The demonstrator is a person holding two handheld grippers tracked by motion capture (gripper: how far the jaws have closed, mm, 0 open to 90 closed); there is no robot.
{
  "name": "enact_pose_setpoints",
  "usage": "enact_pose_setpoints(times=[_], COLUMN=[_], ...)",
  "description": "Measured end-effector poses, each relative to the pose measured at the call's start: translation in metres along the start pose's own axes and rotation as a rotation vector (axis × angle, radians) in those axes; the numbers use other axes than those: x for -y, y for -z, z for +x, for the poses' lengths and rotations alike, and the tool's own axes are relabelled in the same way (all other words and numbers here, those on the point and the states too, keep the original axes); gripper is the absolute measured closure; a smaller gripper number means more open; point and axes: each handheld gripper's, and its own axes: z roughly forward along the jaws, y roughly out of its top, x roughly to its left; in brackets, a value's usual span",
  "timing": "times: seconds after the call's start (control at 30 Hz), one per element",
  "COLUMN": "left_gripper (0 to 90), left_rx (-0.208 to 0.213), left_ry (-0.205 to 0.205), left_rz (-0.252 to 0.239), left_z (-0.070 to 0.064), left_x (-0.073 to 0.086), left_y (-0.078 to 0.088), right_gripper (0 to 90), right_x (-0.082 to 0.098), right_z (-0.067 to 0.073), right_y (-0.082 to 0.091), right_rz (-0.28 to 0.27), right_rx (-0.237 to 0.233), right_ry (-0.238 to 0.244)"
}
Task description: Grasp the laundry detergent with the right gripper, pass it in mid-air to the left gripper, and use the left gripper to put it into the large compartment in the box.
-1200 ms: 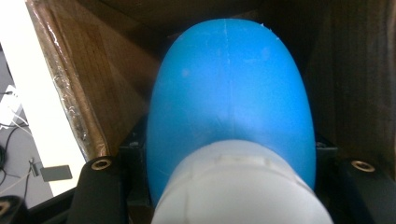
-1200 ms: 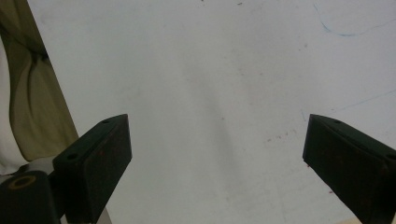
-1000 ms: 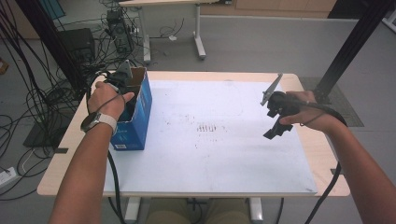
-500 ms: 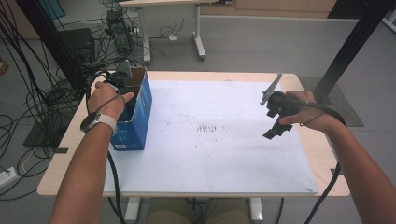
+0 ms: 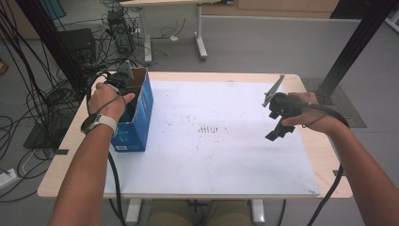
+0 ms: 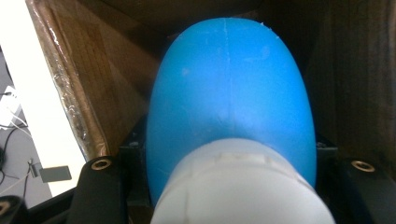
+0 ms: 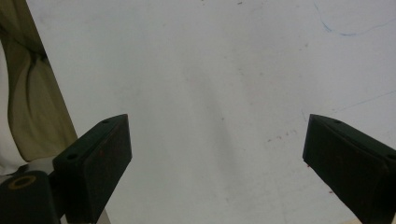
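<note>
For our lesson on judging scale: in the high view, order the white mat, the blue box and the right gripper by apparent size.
1. white mat, covering most of the table.
2. blue box.
3. right gripper, smallest, though it sits nearer the camera.

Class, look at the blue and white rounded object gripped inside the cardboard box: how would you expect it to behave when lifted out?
The blue and white object looks smooth and rounded, so it may slip between the left gripper's jaws. Its moulded seam suggests stiff, probably light plastic. Set on the white tabletop, it would likely roll.
</note>
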Motion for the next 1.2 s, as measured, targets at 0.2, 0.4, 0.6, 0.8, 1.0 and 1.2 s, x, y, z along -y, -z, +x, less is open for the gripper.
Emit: enact_pose_setpoints(times=[0.2, 0.4, 0.6, 0.8, 1.0, 1.2], left_gripper=[37.7, 37.8, 37.7, 37.6, 36.2, 33.0], left_rx=[0.004, 0.008, 0.009, 0.013, 0.019, 0.025], left_ry=[-0.001, -0.004, -0.010, -0.018, -0.020, -0.022], left_rz=[-0.007, -0.011, -0.016, -0.025, -0.030, -0.031], left_z=[0.0006, 0.0013, 0.0014, 0.0019, 0.0026, 0.0021], left_x=[0.0003, 0.0009, 0.0012, 0.0019, 0.0022, 0.0022], left_y=[-0.0001, 0.0000, 0.0000, 0.0000, 0.0001, 0.0000], right_gripper=[7.9, 7.9, 7.9, 7.9, 7.8, 7.9], right_x=[-0.0027, -0.0039, -0.0039, -0.0043, -0.0044, -0.0045], right_z=[0.0003, 0.0002, 0.0006, 0.0010, 0.0014, 0.0021], right_y=[-0.0024, -0.0014, -0.0028, -0.0028, -0.0024, -0.0041], right_rz=[0.004, 0.004, 0.007, 0.009, 0.009, 0.012], right_rx=[-0.008, -0.007, -0.007, -0.008, -0.008, -0.010], right_ry=[0.000, -0.001, -0.001, -0.002, -0.001, 0.001])
